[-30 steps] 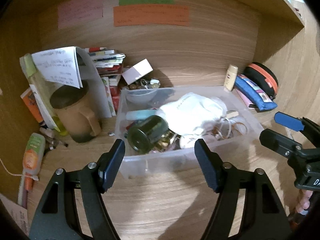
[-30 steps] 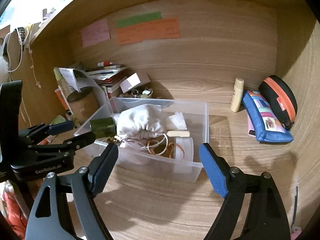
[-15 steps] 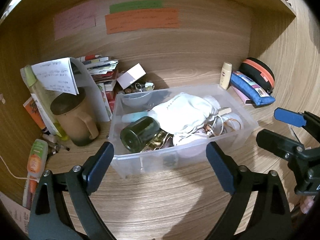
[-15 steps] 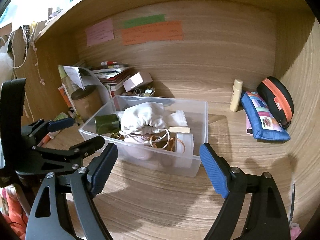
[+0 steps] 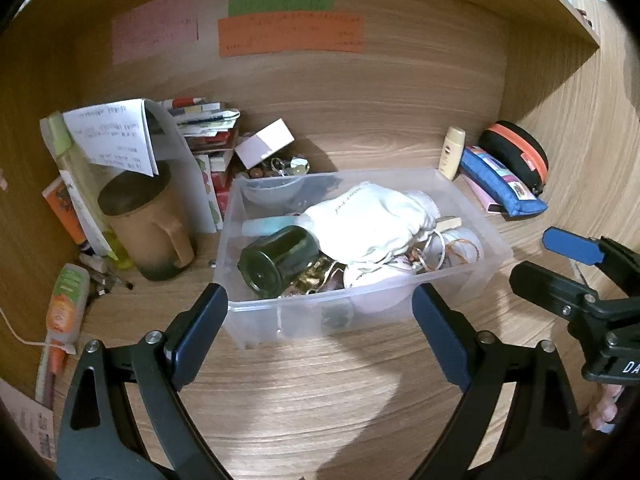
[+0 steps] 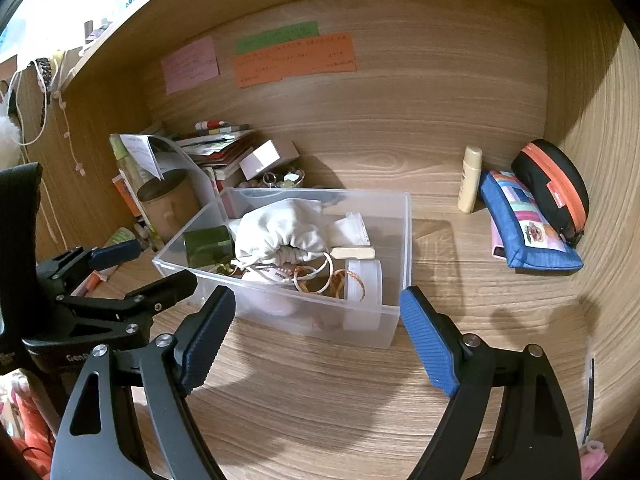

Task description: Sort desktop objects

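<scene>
Jaws of left gripper (image 5: 320, 316) widened, nothing held.
Clear plastic bin (image 5: 404, 304) sat on wooden desk (image 5: 320, 400), already holding white drawstring pouch (image 5: 372, 220); right gripper (image 6: 316, 316) likewise gaped wide, empty; release apparently done.

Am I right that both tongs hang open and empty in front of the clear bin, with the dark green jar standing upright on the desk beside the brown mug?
Not quite: the dark green jar lies on its side inside the clear bin, as the left wrist view shows. The rest holds: the left tongs and right tongs hang open and empty in front of the bin, and the brown mug stands on the desk beside it.
</scene>
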Demonstrator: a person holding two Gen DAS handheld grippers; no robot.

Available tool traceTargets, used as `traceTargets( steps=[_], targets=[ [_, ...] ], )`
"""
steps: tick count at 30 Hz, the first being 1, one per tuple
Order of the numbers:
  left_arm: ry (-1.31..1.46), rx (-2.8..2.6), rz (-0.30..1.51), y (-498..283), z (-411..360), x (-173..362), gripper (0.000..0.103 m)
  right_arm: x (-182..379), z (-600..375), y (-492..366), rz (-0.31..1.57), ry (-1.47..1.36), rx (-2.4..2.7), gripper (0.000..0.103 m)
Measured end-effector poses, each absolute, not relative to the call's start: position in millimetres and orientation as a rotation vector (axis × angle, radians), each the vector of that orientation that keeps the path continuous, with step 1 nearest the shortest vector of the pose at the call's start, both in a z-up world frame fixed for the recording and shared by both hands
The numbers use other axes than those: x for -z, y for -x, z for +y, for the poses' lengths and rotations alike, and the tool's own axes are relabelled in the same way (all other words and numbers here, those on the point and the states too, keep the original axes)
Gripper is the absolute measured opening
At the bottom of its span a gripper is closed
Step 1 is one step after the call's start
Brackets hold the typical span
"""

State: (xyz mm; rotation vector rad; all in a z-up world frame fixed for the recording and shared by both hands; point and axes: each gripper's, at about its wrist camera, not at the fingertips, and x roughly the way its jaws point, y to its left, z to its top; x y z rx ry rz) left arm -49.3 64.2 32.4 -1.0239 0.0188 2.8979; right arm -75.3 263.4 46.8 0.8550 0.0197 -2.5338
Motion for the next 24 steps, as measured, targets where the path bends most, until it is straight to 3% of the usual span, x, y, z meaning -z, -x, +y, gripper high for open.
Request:
traceTargets(
  steps=[24],
  targets=[
    [0.993, -2.924, 0.004, 46.4, 59.7, -33.2, 0.094, -40.7, 260.5, 81.0, 0.003, -0.89, 2.515, 0.083]
  ],
)
